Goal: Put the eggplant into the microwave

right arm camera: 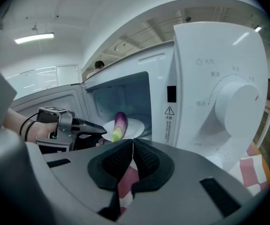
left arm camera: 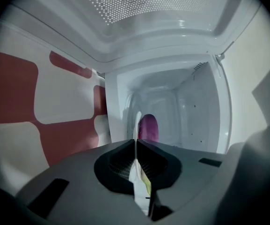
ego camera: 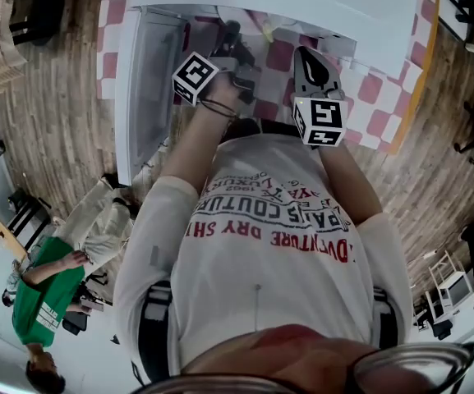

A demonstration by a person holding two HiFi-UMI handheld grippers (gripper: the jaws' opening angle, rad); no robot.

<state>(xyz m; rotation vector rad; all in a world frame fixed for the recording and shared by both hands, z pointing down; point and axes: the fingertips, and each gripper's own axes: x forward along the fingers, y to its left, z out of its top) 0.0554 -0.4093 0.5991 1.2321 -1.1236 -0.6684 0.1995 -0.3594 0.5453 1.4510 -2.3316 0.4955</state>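
A purple eggplant (right arm camera: 119, 124) with a green end lies on a white plate (right arm camera: 135, 126) at the mouth of the open white microwave (right arm camera: 219, 93). My left gripper (right arm camera: 102, 131) is shut on the plate's near rim. In the left gripper view the eggplant (left arm camera: 148, 127) shows just past the shut left gripper (left arm camera: 135, 146), with the plate's edge pinched between the jaws and the microwave cavity (left arm camera: 181, 102) behind. My right gripper (right arm camera: 133, 146) is shut and holds nothing, level with the microwave's front on the right. In the head view the left gripper (ego camera: 220, 64) reaches into the opening and the right gripper (ego camera: 312, 76) is beside it.
The microwave door (ego camera: 150, 80) stands swung open on the left. The microwave's control panel with a big dial (right arm camera: 235, 102) is to the right of the opening. A red and white checked tablecloth (ego camera: 388, 97) covers the table. A person in green (ego camera: 43, 298) is on the floor at the left.
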